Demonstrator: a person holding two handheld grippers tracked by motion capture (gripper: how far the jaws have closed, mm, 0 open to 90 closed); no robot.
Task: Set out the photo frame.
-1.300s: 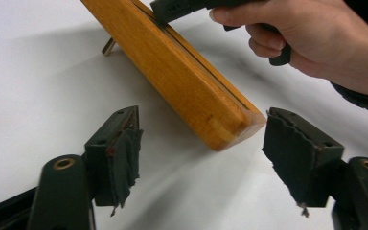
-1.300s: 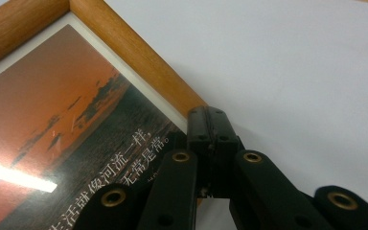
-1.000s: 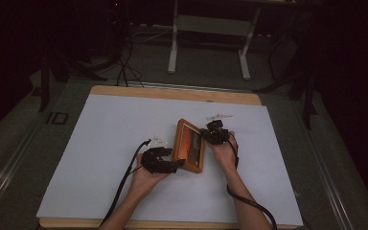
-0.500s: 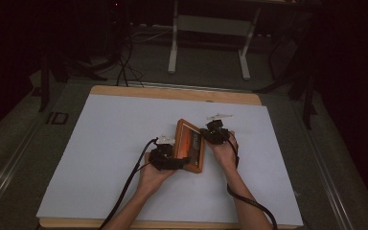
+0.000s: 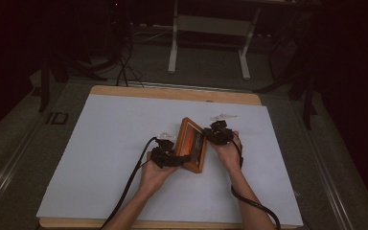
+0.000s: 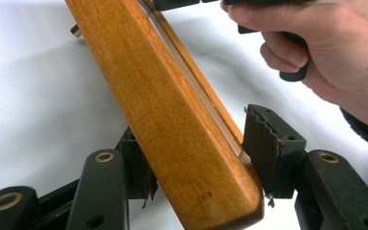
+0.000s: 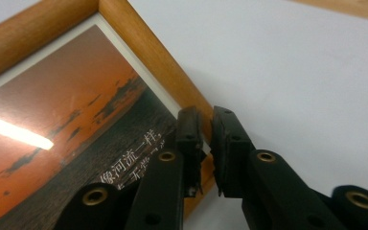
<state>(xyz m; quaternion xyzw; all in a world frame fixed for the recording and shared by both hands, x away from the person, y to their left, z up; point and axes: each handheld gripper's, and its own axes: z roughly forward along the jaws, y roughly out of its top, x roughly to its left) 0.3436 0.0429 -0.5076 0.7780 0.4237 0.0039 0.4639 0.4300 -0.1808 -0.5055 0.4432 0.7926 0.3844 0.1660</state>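
handing the frame's weight from one gripper to the other

the wooden picture frame sits mid-sheet on the white table cover, tilted up rather than lying flat, its sunset print with pale lettering facing my right side. it lies between my two hands, so everything i do now is about keeping it from tipping.

my left gripper has just been closing, and the frame's lower corner is between its jaws: in the left gripper view the right-hand pad touches the front edge by the glass, and the other pad sits against the back, so i take it as a grip on the wood. i'd want that bite squarely on the wooden rail, not riding on the glass line, and firm before anything else gives.

my right gripper has just been opening. in its own view the jaws stand nearly together with a narrow gap, straddling the thin frame rail; i cannot tell whether the pads still press on it.

my judgement: let the right side ease off slowly and only once the left corner grip feels settled. a one-corner hold gives the frame leverage to swing, so i'd keep the left wrist steady, hold the tilt as it is, and back the right jaws straight off the rail without dragging.
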